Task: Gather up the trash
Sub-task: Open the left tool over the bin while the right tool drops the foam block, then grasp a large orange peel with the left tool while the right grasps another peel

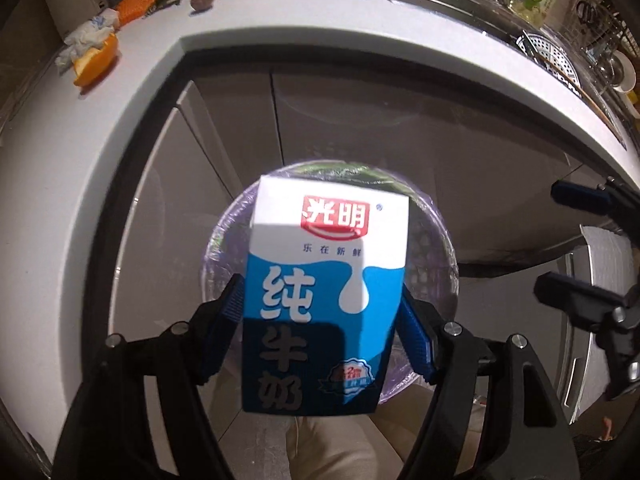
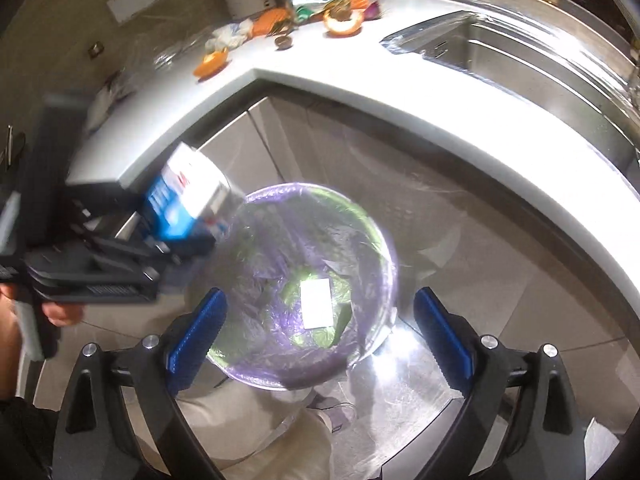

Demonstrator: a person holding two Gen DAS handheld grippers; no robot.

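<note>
The left gripper (image 1: 320,332) holds a blue-and-white milk carton (image 1: 324,296) between its pads, above the lined trash bin (image 2: 360,216). The right gripper (image 2: 320,332) stands wide and empty over the bin. Farther off, orange peels (image 1: 96,64) lie on the white countertop (image 1: 248,20).

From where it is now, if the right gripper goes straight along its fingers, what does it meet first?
The right gripper is open and empty; it would probably enter the bag-lined trash bin and meet the white packet at the bottom.
</note>
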